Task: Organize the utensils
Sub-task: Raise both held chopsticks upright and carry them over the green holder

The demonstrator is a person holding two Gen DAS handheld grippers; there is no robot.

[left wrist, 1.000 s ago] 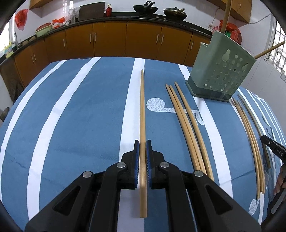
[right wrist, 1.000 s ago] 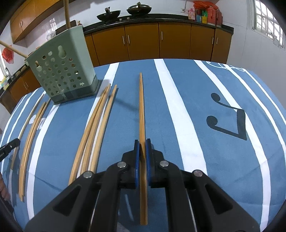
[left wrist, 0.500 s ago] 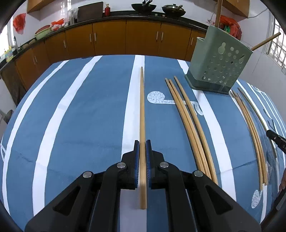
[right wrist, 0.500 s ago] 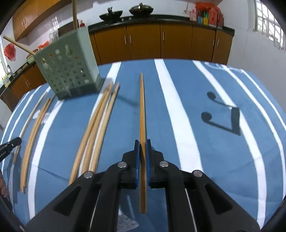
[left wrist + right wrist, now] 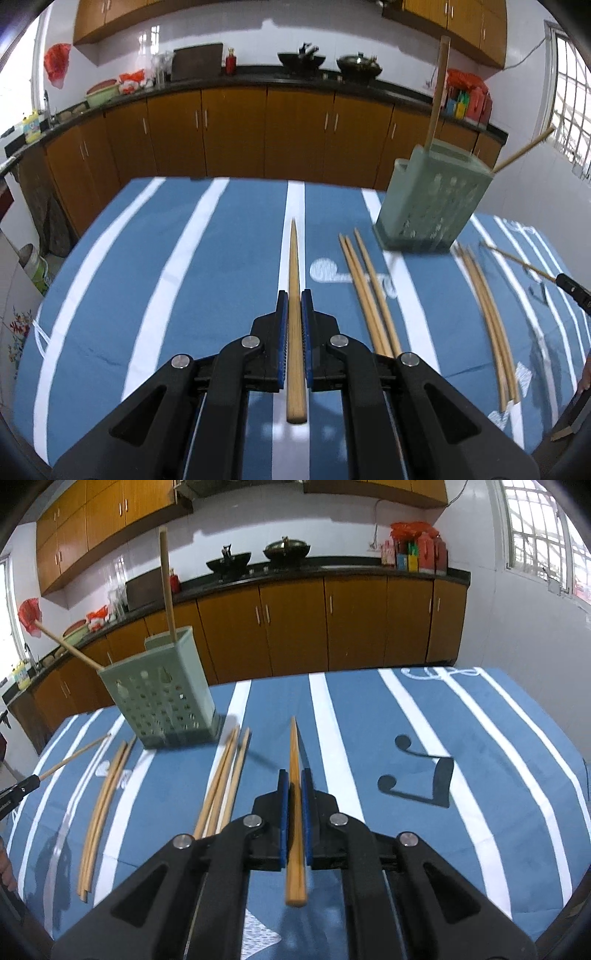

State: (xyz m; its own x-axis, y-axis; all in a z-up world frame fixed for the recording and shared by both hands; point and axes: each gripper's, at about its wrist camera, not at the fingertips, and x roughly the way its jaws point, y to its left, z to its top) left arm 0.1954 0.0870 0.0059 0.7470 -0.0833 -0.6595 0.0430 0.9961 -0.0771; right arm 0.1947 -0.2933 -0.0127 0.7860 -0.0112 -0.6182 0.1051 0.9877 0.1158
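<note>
Both claws have lifted since a second ago, each clamped tight on one chopstick pointing straight ahead: left claw (image 5: 294, 308) on its chopstick (image 5: 294, 314), right claw (image 5: 294, 788) on its chopstick (image 5: 294, 805). Beyond, the green holder (image 5: 432, 206) stands ahead-right of the left claw and ahead-left of the right; loose chopsticks (image 5: 223, 779) lie on the worktop (image 5: 221, 258) beside it.

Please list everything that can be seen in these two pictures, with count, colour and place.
holder: one, green, perforated, on the table, two chopsticks standing in it
loose chopsticks: three beside the holder, wood; another bundle on its other side, count unclear
held chopsticks: two, wood, one in the left gripper, one in the right gripper
tablecloth: one, blue with white stripes
cabinets: brown, along the wall
woks: two, black, on the counter
left gripper: black, blue fingers, shut
right gripper: same, shut
</note>
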